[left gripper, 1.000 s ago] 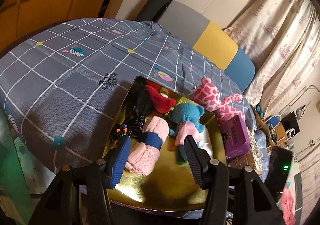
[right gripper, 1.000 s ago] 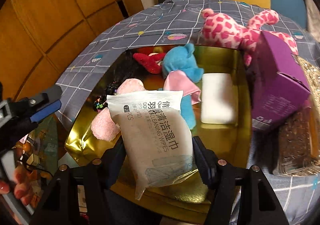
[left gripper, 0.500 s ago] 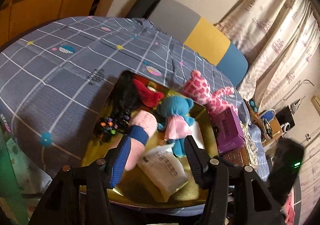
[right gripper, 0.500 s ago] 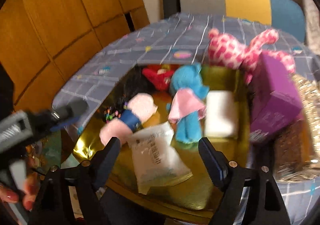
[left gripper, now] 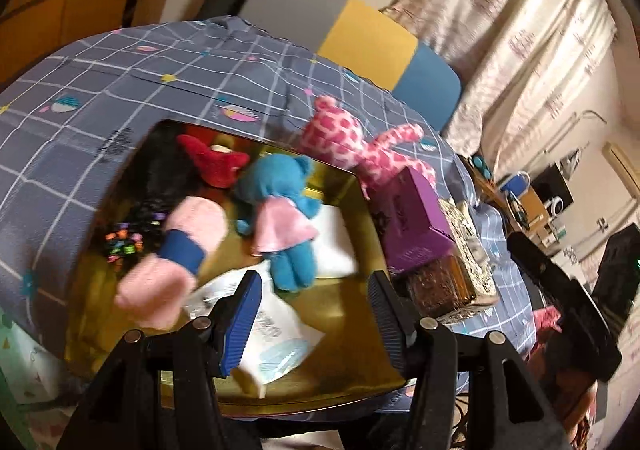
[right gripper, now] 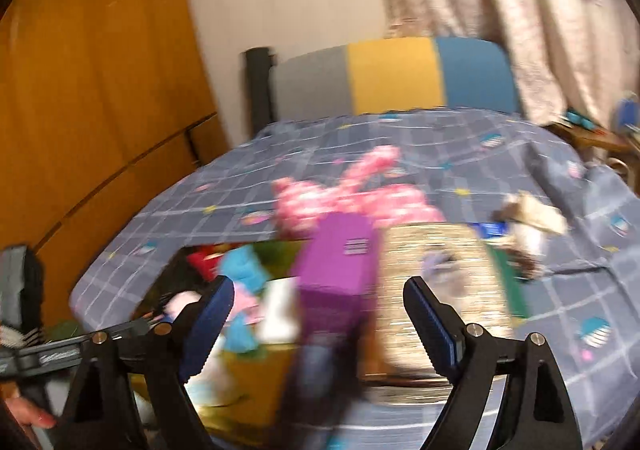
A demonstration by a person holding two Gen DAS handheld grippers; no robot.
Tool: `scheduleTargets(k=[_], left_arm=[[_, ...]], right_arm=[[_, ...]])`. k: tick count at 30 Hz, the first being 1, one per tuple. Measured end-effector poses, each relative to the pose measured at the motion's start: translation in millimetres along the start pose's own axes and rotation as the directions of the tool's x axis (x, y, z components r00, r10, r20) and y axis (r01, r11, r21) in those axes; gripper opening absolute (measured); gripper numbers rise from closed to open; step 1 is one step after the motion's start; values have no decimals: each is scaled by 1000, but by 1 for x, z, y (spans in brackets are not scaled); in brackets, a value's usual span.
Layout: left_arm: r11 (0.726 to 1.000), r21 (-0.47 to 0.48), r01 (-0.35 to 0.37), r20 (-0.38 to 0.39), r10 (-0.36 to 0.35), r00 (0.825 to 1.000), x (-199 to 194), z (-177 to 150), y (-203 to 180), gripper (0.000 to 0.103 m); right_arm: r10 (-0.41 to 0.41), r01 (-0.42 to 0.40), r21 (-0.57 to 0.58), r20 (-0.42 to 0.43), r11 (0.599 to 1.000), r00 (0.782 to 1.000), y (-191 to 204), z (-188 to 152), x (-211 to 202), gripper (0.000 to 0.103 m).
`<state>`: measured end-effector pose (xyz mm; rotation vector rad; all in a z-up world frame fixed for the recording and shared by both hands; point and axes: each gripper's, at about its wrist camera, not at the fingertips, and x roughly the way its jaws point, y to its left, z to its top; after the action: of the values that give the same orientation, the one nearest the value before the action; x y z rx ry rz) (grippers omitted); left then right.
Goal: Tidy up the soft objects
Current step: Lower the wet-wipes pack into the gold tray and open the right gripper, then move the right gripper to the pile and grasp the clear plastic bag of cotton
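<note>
Grey-blue checked cloth point(left gripper: 100, 97) covers the table, with a grey, yellow and blue chair back point(left gripper: 372, 37) and pale patterned curtains point(left gripper: 520, 29) behind it. On the cloth sits a shiny gold tray point(left gripper: 352, 334) holding soft things: a rolled pink towel with a blue band point(left gripper: 176, 262), a blue plush bear in a pink dress point(left gripper: 280, 217), a red plush toy point(left gripper: 214, 163), a flat white pad point(left gripper: 336, 246) and a white pack of wet wipes point(left gripper: 280, 338) lying near the front. A pink spotted plush toy point(left gripper: 352, 145) lies on the cloth just beyond the tray's far rim, beside a purple carton point(left gripper: 412, 226) and a glittery gold box point(left gripper: 468, 250). The left gripper point(left gripper: 316, 314) hovers over the tray's near edge, jaws partly apart and empty, the wipes below them. The right gripper point(right gripper: 320, 314), in a blurred frame, has just been opening its jaws; they stand wide with nothing gripped, the purple carton and gold box in line beyond.
</note>
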<state>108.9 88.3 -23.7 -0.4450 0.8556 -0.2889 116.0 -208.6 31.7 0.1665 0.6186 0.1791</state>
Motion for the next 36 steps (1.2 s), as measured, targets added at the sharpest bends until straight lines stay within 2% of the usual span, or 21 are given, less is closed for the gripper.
scheduleTargets(k=[6, 10, 16, 22, 27, 30, 33, 36], left_arm=[[998, 60, 12, -40, -10, 999, 16, -4, -30, 56], [993, 114, 24, -68, -16, 998, 27, -8, -55, 56], [978, 200, 59, -107, -38, 993, 42, -10, -96, 56], [961, 255, 110, -145, -74, 987, 54, -8, -136, 56], [939, 309, 153, -177, -102, 979, 67, -6, -174, 56], [930, 320, 182, -201, -121, 972, 77, -4, -194, 56], [924, 322, 205, -221, -137, 966, 88, -5, -210, 56], [921, 326, 214, -234, -141, 962, 97, -8, -225, 56]], right_arm=[[-129, 129, 141, -11, 982, 992, -86, 1, -11, 87], [-194, 195, 192, -24, 962, 981, -130, -5, -15, 87], [-274, 282, 271, -68, 920, 959, -185, -21, -13, 87], [-319, 331, 289, -89, 898, 944, -222, -36, -2, 87], [-312, 330, 329, -108, 885, 944, -246, -43, 13, 87], [-276, 301, 340, -119, 891, 954, -254, -39, 26, 87], [-234, 267, 317, -138, 910, 962, -259, -21, 51, 87], [-225, 262, 285, -158, 922, 962, -260, -2, 77, 87]])
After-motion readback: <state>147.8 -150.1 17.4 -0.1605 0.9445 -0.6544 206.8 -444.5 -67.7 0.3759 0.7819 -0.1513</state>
